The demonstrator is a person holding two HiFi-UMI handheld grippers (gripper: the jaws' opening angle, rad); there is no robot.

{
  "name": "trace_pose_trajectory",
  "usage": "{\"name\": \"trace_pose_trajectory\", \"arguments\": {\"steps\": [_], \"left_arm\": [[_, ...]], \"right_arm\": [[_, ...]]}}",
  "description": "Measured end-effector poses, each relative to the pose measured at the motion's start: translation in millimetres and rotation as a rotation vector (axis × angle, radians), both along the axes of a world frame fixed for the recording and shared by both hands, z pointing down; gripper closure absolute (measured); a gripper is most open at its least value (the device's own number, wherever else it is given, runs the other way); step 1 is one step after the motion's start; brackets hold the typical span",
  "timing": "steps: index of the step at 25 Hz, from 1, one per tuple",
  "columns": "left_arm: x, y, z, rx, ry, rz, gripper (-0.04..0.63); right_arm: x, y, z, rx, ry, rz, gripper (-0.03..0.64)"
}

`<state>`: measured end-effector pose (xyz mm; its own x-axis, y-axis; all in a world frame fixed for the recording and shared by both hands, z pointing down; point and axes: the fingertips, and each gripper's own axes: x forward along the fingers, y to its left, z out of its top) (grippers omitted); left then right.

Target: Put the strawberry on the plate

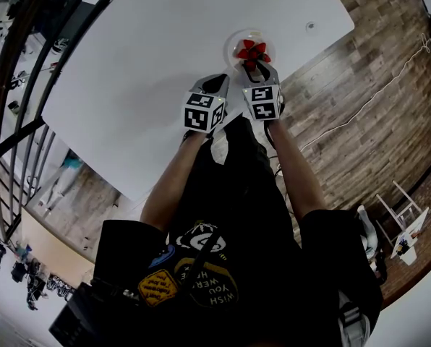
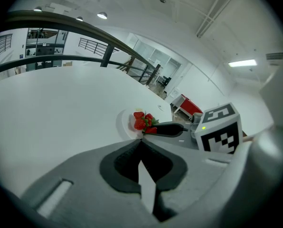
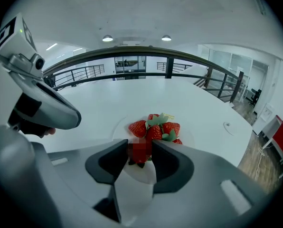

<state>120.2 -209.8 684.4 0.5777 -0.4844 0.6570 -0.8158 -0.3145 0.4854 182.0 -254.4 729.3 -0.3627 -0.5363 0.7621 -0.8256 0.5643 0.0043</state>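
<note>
On the wide white table [image 1: 129, 49], a small clear round plate [image 1: 231, 44] heaped with red strawberries [image 1: 252, 48] is seen in the head view, with the right gripper [image 1: 255, 63] at it. In the left gripper view, the left gripper [image 2: 141, 139] is closed together, empty. In the right gripper view, one red strawberry [image 3: 140, 152] is clamped between the jaws above the plate.

My left gripper [image 1: 217, 80] and right gripper [image 1: 256, 67] are grey with black pads [image 3: 172, 165]; their cubes [image 1: 203, 112] carry black-and-white square markers; the strawberry [image 3: 140, 152] at lower centre is red, green-leaved; the plate [image 3: 120, 127] and table [image 3: 132, 99] are white; the floor [image 1: 360, 85] at right is brown planking.
</note>
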Motion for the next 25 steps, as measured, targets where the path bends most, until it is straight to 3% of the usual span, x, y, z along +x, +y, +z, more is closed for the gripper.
{"name": "trace_pose_trajectory", "arguments": {"steps": [11, 25], "left_arm": [[-9.1, 8.1, -5.7, 0.008, -0.006, -0.02, 0.595], [-5.1, 19.6, -29.5, 0.054, 0.004, 0.021, 0.595]], "right_arm": [[2.8, 3.3, -1.3, 0.001, -0.052, 0.025, 0.434], [15.4, -1.7, -41.4, 0.098, -0.075, 0.11, 0.462]]}}
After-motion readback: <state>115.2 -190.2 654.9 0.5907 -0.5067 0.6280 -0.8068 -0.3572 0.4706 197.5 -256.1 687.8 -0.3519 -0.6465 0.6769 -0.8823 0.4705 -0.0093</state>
